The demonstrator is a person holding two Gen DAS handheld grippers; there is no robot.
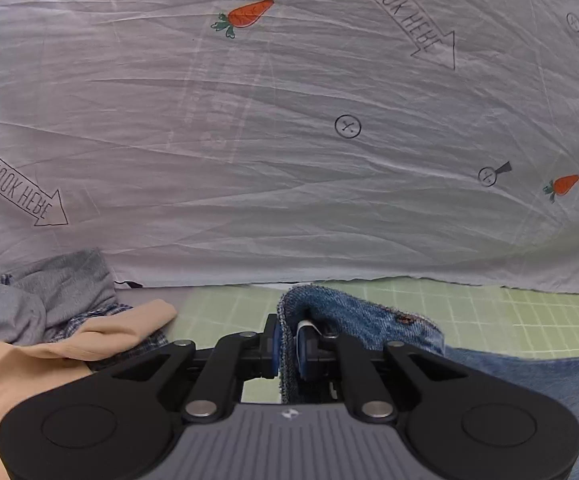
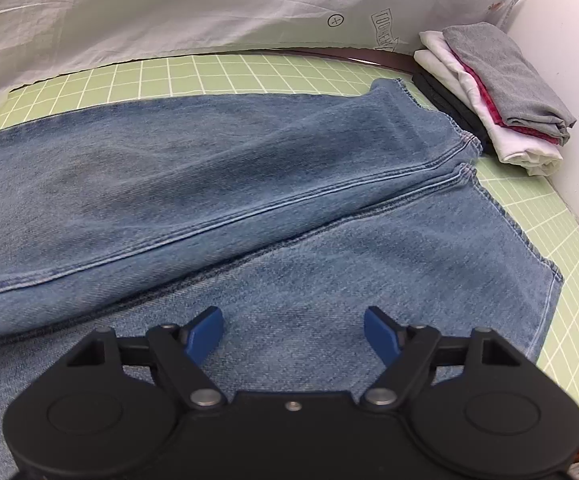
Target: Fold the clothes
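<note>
Backdrop was a white printed sheet [image 1: 289,140] with carrots and "LOOK HERE" arrows, hung behind a green grid cutting mat [image 2: 249,76]. Jeans [image 2: 249,208] lay spread along the mat, both legs flat, hems toward the folded stack [image 2: 501,96] in the far right corner. Unfolded pile [image 1: 49,320] – grey, plaid, peach – sat left of the left gripper.

Left gripper [image 1: 289,344] was clenched on a denim edge near the button, waistband end by the look of it. Right gripper [image 2: 293,334] was spread wide over the near leg, gripping nothing.

Judgement: denim is heavy, fairly stiff, not slippery – it'll hold a crease but drag on the mat. Best taken at waistband and hem seams.
</note>
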